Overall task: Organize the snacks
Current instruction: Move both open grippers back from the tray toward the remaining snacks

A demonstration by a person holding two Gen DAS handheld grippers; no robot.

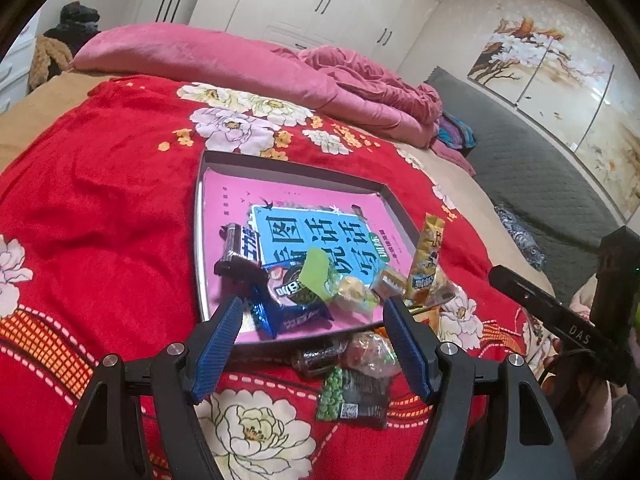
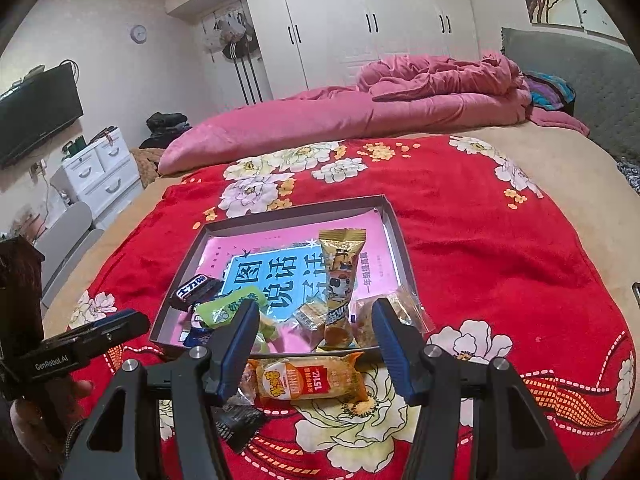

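A shallow grey box [image 1: 296, 168] [image 2: 280, 216] with a pink and blue book in it lies on the red flowered blanket. Several snack packets are piled at its near edge: a black bar [image 1: 240, 244], a blue Oreo pack [image 1: 296, 300], a green packet [image 1: 316, 276], a tall yellow packet [image 2: 340, 280]. My left gripper [image 1: 314, 322] is open and empty above a green pea packet [image 1: 352, 398] and a clear candy bag [image 1: 368, 350] lying outside the box. My right gripper [image 2: 316, 324] is open and empty over an orange packet [image 2: 308, 380] outside the box.
A dark wrapper [image 2: 240, 424] lies on the blanket by the right gripper's left finger. A pink quilt [image 2: 360, 116] is heaped along the far side of the bed. A grey headboard [image 1: 520, 168] stands at the right. White wardrobes line the far wall.
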